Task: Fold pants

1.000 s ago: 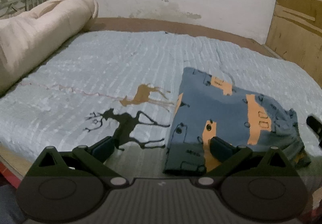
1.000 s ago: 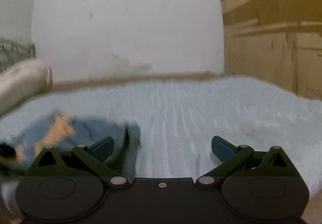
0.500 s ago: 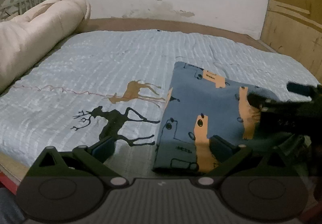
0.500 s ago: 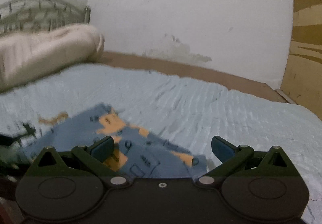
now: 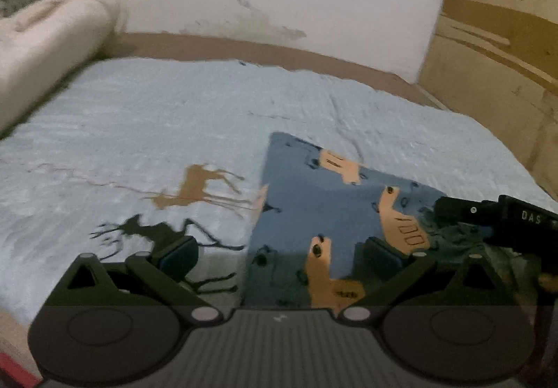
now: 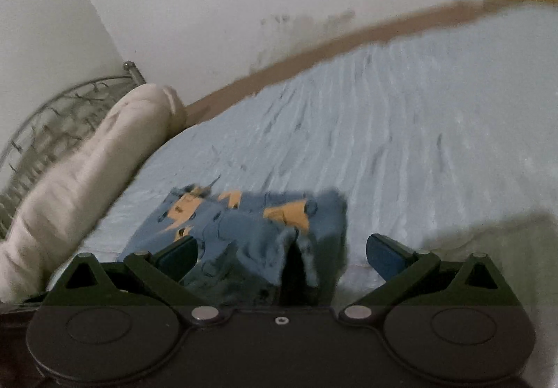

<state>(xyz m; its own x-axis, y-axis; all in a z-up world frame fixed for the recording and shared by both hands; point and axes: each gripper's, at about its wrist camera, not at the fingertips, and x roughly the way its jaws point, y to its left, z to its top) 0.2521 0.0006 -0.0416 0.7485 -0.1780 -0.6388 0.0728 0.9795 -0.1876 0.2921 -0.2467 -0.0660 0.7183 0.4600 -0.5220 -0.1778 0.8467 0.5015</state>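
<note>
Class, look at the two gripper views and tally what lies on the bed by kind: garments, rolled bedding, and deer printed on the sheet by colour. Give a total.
Pants: 1
Rolled cream bedding: 1
Brown deer print: 1
Black deer print: 1
Total: 4

The pants [image 5: 314, 210] are blue with orange patches and small dark outline drawings — a soft, slightly fuzzy fabric. They lie folded into a compact, flat bundle on the pale blue bedspread, towards its near right part in the left wrist view. The far corner and the long left edge are crisp and straight, the top layer smooth. The right-hand end is looser: there the cloth bunches into dark, rumpled folds. In the right wrist view the pants [image 6: 244, 224] show a wrinkled near end with a dark gap between two raised folds — the far part flat
</note>
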